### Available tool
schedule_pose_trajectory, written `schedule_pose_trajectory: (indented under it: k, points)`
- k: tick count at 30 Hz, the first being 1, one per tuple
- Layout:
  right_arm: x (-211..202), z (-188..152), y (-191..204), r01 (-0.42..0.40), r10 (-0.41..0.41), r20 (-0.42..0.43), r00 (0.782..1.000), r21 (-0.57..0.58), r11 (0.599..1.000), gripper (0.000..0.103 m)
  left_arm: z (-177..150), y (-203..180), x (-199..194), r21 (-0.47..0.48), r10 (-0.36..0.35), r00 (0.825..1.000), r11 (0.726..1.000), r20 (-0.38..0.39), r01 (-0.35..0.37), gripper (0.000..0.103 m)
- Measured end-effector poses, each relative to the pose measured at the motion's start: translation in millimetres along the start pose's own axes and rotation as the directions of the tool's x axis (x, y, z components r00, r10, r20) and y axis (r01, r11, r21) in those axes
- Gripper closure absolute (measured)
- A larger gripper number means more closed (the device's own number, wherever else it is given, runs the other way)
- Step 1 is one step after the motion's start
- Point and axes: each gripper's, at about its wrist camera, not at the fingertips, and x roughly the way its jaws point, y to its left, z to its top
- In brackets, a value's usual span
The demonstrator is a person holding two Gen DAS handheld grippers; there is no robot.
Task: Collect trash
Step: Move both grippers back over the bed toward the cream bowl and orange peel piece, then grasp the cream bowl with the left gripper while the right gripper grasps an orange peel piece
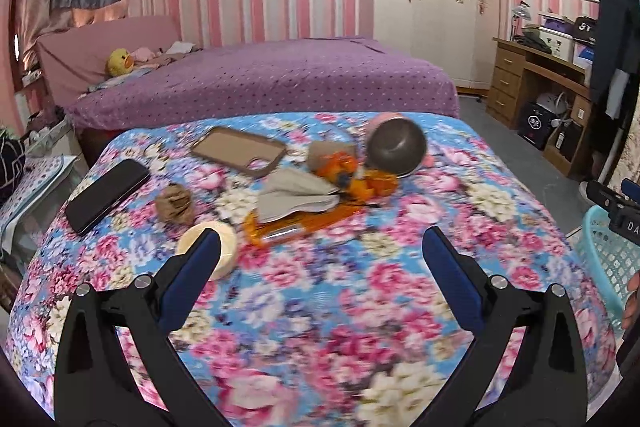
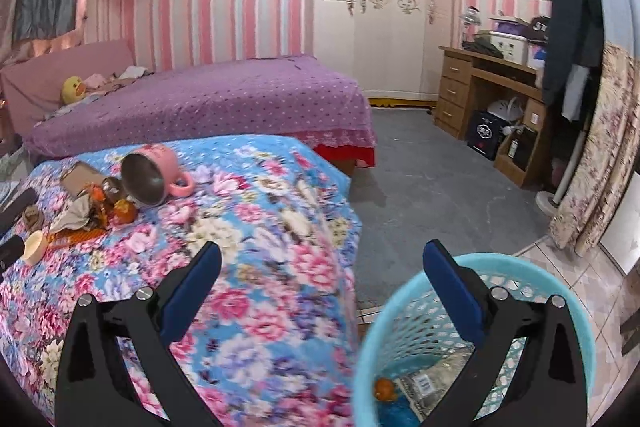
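over floral cloth [image 1: 320, 299] left gripper [image 1: 322, 251] jaws spread, empty; right gripper [image 2: 322, 263] spread above blue basket [image 2: 404, 291].

The left tongs' [image 1: 320, 247] near finger is covering part of a cream tape roll [image 1: 216, 239]. At the right edge of that view, a blue basket [image 1: 604, 259] is being cut off. In the right wrist view, the right tongs' [image 2: 320, 263] finger is hiding part of the basket's [image 2: 384, 311] inside, and its contents are looking blurred. A grey cloth [image 1: 296, 195] is covering part of an orange wrapper [image 1: 280, 227].
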Motion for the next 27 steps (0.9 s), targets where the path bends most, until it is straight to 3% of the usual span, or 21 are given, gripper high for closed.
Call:
schedule_pose_trajectory:
  k: [11,19,27]
  points:
    - [18,1,59,-0.029,0.028,-0.023,0.999,-0.080,0.996,0.005,-8,65,26,-0.051,0.080,0.994,0.995,-0.078,-0.084,0.005]
    - [31,5,89,-0.062,0.056,-0.048,0.997,-0.118,0.991,0.005,-18,106,59,-0.126,0.083,0.975,0.986,-0.204,-0.110,0.005]
    - [49,6,116,-0.137,0.125,-0.100,0.987,-0.129,0.982,0.005,-14,111,81,-0.146,0.064,0.968,0.984,-0.244,-0.102,0.006]
